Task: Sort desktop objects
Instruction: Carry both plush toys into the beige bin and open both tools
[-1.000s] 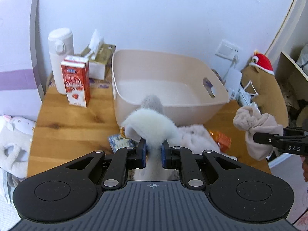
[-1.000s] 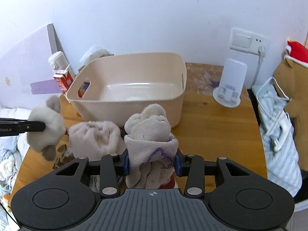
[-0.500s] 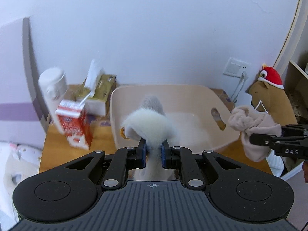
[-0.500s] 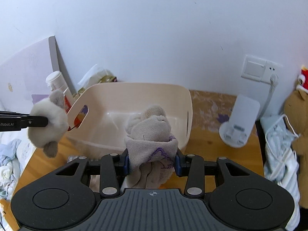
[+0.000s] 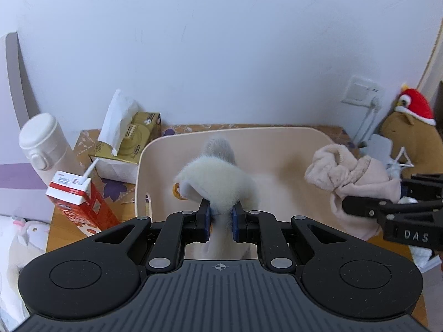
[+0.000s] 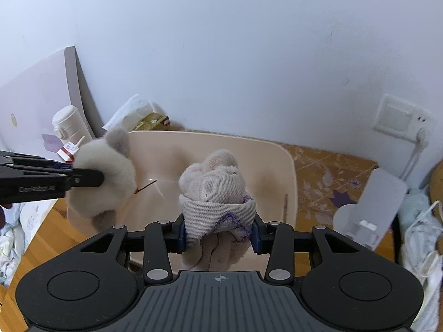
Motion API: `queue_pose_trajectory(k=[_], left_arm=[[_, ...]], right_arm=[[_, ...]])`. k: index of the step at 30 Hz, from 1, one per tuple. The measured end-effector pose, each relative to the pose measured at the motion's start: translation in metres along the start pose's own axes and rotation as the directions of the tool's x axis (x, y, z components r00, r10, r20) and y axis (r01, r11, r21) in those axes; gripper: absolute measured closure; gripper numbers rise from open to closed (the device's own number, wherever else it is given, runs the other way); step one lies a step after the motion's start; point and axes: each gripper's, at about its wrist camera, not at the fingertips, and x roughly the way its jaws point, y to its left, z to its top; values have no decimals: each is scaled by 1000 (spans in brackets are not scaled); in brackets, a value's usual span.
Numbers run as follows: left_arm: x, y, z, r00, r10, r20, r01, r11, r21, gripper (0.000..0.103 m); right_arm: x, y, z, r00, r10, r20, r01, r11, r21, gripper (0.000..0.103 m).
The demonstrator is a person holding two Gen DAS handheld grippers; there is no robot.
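My left gripper (image 5: 220, 222) is shut on a fluffy white sock with a grey toe (image 5: 218, 177), held over the near left part of the beige plastic tub (image 5: 313, 135). In the right wrist view the same fluffy sock (image 6: 105, 182) hangs at the tub's left rim (image 6: 290, 182). My right gripper (image 6: 218, 233) is shut on a bundled beige sock with purple stitching (image 6: 217, 193), also above the tub. From the left wrist view, that beige bundle (image 5: 357, 177) hangs at the tub's right side.
Left of the tub stand a red milk carton (image 5: 80, 207), a white flask (image 5: 47, 146) and a gold tissue box (image 5: 130, 144). A white stand (image 6: 373, 207) and a wall socket (image 6: 401, 116) lie to the right. A plush toy with a red hat (image 5: 412, 138) sits past the table's right edge.
Both grippers have carried their socks forward from over the table's front to above the tub. The pink cloth and packets on the table have dropped out of view.
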Motion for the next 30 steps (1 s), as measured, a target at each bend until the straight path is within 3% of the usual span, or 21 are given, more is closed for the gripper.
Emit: queue_pose_trajectory(k=[7,16,22,24,26,28,30], left_arm=[[37,-1,-4,995,46,-86,-46,999,-1,89],[67,-11,-18,983,40,-178,-35,999,29,88],[70,-13,-24,977,62,-202,-58,998,22,88],[68,-11,-26,977,66,-202,-66,998,6,84],[61,-8,-26,980,59,-189,-64,998,-21,64],[53,-5,-25,984,61,-165,-68,997,-38,51],[47,-4,-24,987,67,-144,-73,997,-38,47]], right_arm=[[35,-6,-3,998,-15,-54,17,999,28,63],[68,-19,-10,991,-36,-131,40,999,28,63],[73,-16,-10,988,-34,-149,34,999,2,57],[72,-14,-11,988,-42,-146,43,999,4,47],[70,-15,-11,989,-37,-144,41,999,24,46],[66,-15,-10,990,-32,-138,37,999,38,41],[58,-15,-10,992,-42,-123,48,998,43,30]])
